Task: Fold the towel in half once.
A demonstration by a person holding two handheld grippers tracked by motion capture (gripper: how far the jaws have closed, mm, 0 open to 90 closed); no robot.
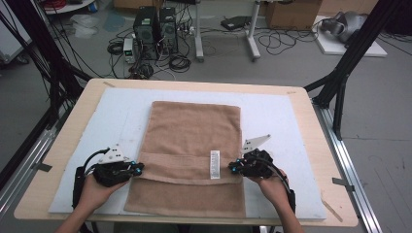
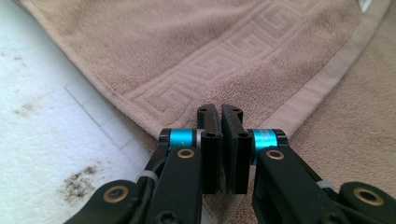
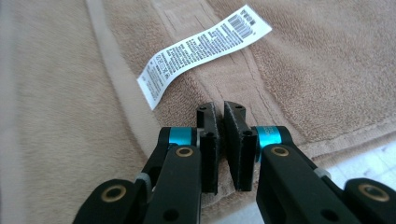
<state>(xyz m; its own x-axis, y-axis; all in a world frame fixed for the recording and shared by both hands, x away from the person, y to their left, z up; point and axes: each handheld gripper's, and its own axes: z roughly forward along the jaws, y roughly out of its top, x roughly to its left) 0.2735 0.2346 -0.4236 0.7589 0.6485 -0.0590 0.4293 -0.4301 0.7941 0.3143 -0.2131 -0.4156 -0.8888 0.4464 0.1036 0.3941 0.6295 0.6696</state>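
Note:
A light-brown towel (image 1: 194, 131) lies lengthwise on the white mat (image 1: 274, 116), its near part doubled over so a hemmed edge with a white care label (image 1: 214, 164) crosses it. My left gripper (image 1: 140, 170) sits at the left end of that hemmed edge and my right gripper (image 1: 232, 168) at the right end. In the left gripper view the jaws (image 2: 220, 112) are closed on the towel's corner (image 2: 233, 51), over its key-pattern border. In the right gripper view the jaws (image 3: 220, 108) are closed at the towel's edge, just below the label (image 3: 201, 51).
The mat covers most of a wooden table (image 1: 311, 141), with bare mat (image 2: 42, 116) left and right of the towel. Black frame posts (image 1: 350, 63) stand at the table's far corners. Computers and cables (image 1: 155, 34) lie on the floor beyond.

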